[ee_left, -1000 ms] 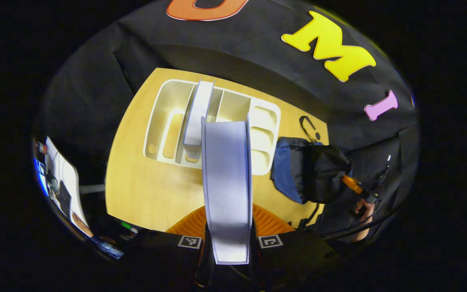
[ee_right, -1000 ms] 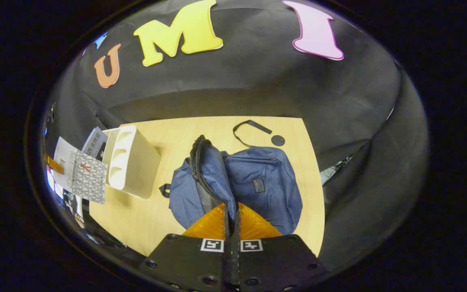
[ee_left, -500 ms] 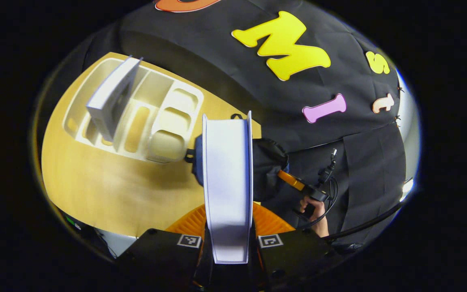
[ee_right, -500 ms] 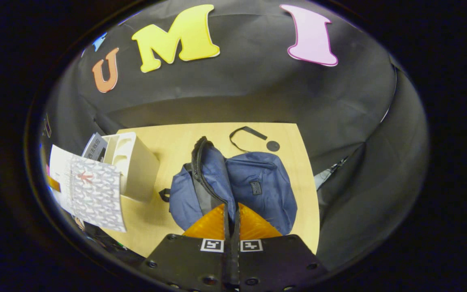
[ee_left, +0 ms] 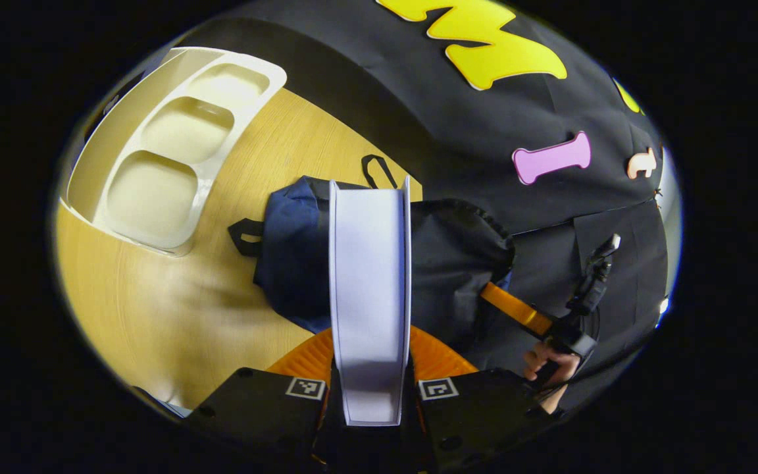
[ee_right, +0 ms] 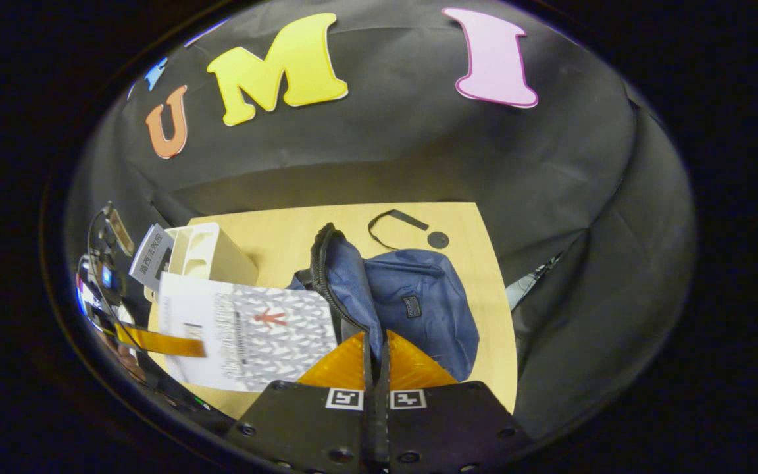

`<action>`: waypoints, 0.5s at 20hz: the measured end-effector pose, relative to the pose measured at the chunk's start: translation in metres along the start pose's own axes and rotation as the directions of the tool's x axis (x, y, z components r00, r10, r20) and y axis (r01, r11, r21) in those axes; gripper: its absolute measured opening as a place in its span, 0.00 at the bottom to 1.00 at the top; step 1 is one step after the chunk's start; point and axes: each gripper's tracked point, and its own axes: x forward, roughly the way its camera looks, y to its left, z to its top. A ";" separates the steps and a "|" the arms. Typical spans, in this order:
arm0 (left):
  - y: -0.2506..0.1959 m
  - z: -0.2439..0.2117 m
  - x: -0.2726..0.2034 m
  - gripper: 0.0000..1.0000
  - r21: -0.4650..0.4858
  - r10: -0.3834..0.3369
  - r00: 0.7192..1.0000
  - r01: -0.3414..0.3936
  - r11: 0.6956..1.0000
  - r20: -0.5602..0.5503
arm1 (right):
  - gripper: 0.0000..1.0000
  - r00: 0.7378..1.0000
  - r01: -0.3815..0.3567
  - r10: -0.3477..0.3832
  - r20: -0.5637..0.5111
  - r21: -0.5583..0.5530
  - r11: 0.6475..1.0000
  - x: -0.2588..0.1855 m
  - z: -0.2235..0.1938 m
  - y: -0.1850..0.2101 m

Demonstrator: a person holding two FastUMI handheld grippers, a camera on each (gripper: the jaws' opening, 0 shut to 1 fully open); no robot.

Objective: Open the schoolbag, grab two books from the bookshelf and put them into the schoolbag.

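Observation:
My left gripper (ee_left: 370, 345) is shut on a book (ee_left: 369, 289), seen edge-on with its white pages toward me. Behind the book lies the blue schoolbag (ee_left: 290, 257), its black lining (ee_left: 461, 257) pulled open. My right gripper (ee_right: 376, 352) is shut on the schoolbag's (ee_right: 422, 309) zipper edge and holds the flap up; it also appears farther off as the right gripper (ee_left: 497, 301). In the right gripper view the book's patterned cover (ee_right: 254, 332) hangs just left of the bag, held by the left gripper (ee_right: 158, 342). A second book (ee_right: 151, 253) stands in the white bookshelf (ee_right: 218, 253).
The bookshelf (ee_left: 168, 151) sits at the left of the wooden table (ee_left: 175, 309). A black strap (ee_right: 395, 220) and a small black disc (ee_right: 437, 239) lie behind the bag. A hand (ee_left: 543, 362) grips the right gripper's handle, with a cable above it.
My left gripper has carried the book away from the bookshelf to the right, up to the open schoolbag. The right gripper has kept its hold on the bag's edge.

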 end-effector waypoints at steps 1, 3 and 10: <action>0.002 0.000 0.014 0.37 -0.003 0.001 1.000 -0.001 1.000 0.003 | 0.00 1.000 0.000 0.000 0.008 -0.002 1.000 -0.001 0.002 -0.001; -0.001 0.002 0.043 0.37 -0.021 -0.019 1.000 0.019 1.000 0.004 | 0.00 1.000 -0.004 0.004 0.022 0.001 1.000 -0.005 0.006 -0.001; 0.002 0.007 0.111 0.37 -0.071 -0.120 0.992 0.122 0.990 0.022 | 0.00 0.999 -0.012 0.014 0.051 -0.030 0.999 -0.015 0.015 0.000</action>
